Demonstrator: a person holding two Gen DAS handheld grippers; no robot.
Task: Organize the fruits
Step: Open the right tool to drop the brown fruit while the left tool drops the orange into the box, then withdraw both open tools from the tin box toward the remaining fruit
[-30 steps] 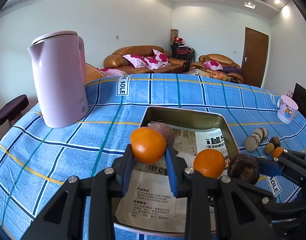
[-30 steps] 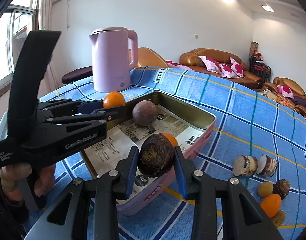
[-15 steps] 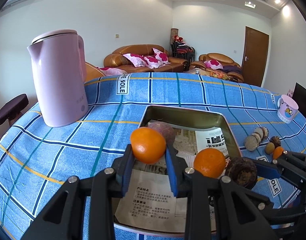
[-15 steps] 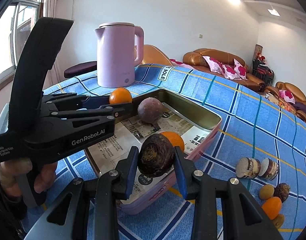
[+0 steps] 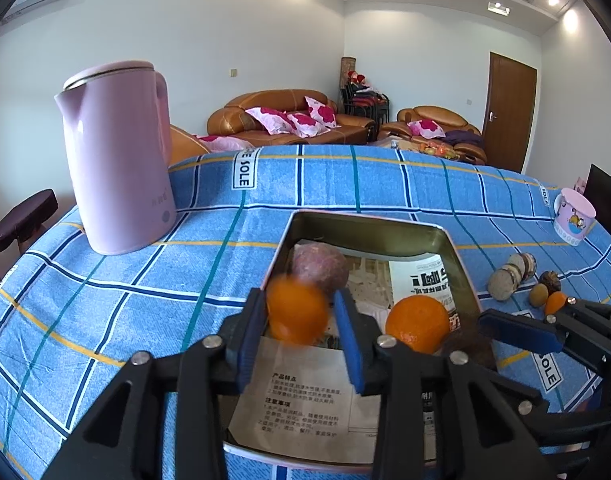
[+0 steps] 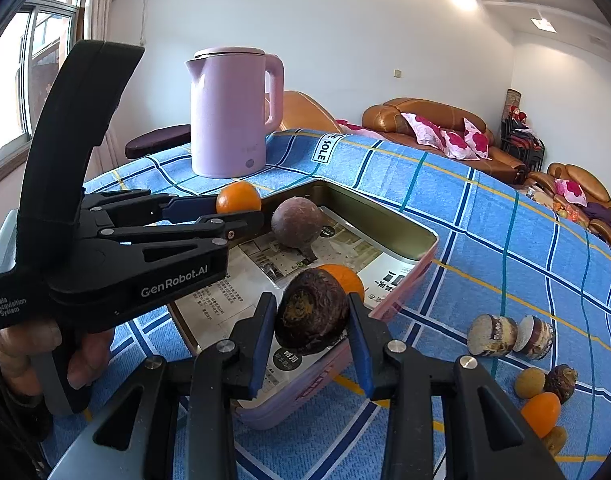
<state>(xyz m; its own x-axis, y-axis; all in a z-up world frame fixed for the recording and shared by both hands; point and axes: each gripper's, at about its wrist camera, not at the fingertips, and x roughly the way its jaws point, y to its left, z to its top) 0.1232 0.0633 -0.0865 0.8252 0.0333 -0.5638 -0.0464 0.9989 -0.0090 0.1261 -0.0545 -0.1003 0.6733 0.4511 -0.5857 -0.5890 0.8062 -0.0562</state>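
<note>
A rectangular tin tray (image 5: 369,222) (image 6: 385,220) lined with newspaper sits on the blue checked tablecloth. In it lie a purple round fruit (image 5: 319,266) (image 6: 297,222) and an orange (image 5: 417,322) (image 6: 347,276). My left gripper (image 5: 299,326) has its jaws spread; a blurred orange (image 5: 297,314) (image 6: 238,197) sits loose between them over the tray's near left part. My right gripper (image 6: 311,320) has its jaws parted around a dark brown fruit (image 6: 311,312) over the tray's near edge; whether the pads touch it is unclear.
A pink kettle (image 5: 117,156) (image 6: 233,108) stands left of the tray. Right of the tray lie cut taro pieces (image 6: 509,334), small brown fruits (image 6: 545,380) and a small orange fruit (image 6: 541,410). A pink mug (image 5: 573,214) stands at the far right.
My left gripper's jaws have opened and the orange has dropped lower, blurred with motion. My right gripper's jaws have widened around the dark fruit and it sits lower over the tray.
</note>
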